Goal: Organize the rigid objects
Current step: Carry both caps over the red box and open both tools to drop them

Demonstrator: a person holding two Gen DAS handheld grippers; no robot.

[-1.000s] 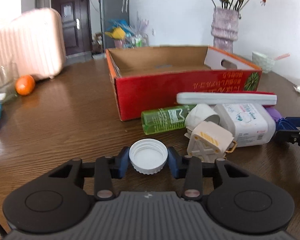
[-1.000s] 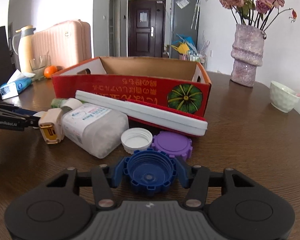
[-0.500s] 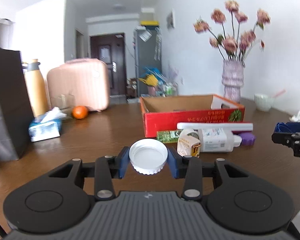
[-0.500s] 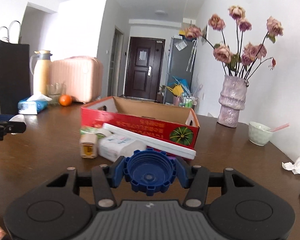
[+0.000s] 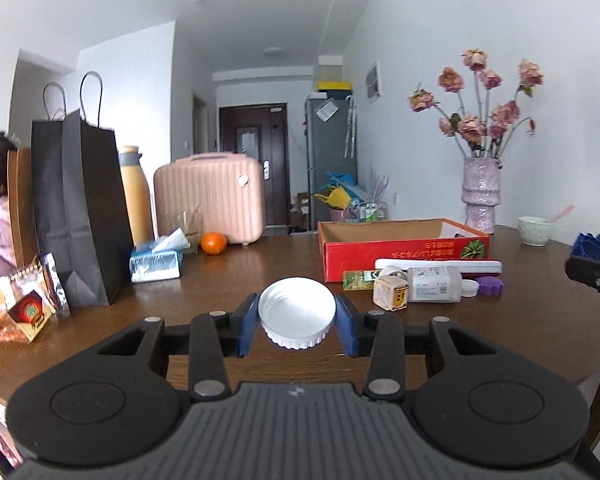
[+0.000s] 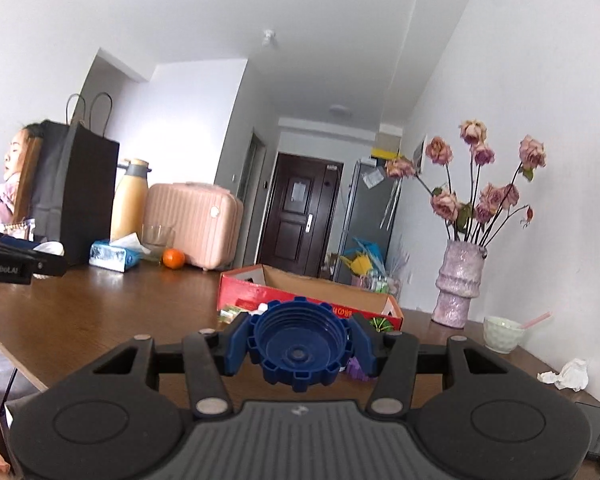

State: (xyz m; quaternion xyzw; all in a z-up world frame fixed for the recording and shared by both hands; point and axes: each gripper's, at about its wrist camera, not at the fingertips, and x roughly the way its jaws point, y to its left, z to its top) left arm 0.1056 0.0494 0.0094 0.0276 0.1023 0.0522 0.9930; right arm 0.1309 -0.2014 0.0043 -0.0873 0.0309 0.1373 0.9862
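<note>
Now both grippers pulled back, away from clutter: left gripper (image 5: 296, 316) clenched on white cap (image 5: 297, 310), right gripper (image 6: 299, 354) on blue cap (image 6: 299, 350); red cardboard box (image 5: 400, 248) at 1 o'clock, next drop.

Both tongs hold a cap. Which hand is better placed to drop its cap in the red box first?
Right, probably. The right tongs grip the blue cap with the red box almost straight ahead, just past the cap. The left tongs hold the white cap, with the box off to their right.
</note>
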